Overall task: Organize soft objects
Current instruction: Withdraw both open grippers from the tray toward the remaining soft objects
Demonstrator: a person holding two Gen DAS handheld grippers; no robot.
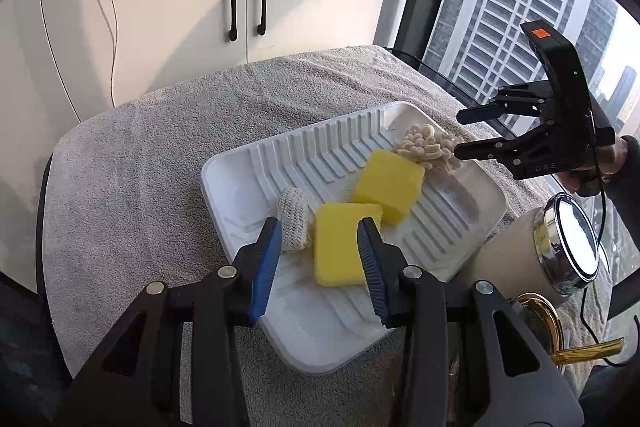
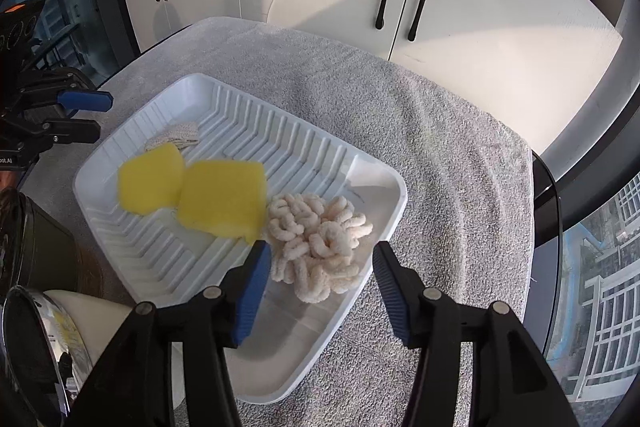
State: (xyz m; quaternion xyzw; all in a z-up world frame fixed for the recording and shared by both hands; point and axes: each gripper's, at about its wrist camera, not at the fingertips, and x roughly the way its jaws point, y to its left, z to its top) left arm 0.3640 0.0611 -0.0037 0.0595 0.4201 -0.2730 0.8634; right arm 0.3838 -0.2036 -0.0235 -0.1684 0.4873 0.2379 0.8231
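Left wrist view: "DAS" marks the right claw [image 1: 460, 135]; both claws gape, gripping nothing.

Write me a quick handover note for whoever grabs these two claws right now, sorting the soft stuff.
Left claw: open, holding nothing, over the near sponge.
Right claw: open, holding nothing, over the chenille pad.
Things: both pieces, the second sponge and a knitted scrubber all lie in the white tray on the towel.
Done: four soft items in the tray.
Left: no other loose soft item shows; check beside the tray, near the mirror.
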